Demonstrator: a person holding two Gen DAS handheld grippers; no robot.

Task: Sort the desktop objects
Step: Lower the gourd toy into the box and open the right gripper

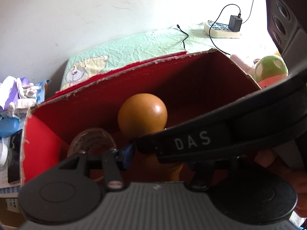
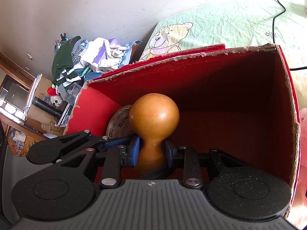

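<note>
a: where's the wooden gourd (image 2: 153, 122)?

b: centre frame, right claw (image 2: 151, 150) clamped on its neck, inside the red box (image 2: 230, 88).

a: progress?

b: tape roll (image 2: 120, 123) already in; gourd unreleased. left claw (image 1: 122, 153) unclear.

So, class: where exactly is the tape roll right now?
In the right wrist view, the tape roll stands inside the red box, by its left wall, just behind-left of the wooden knob gripped by the right gripper.
</note>
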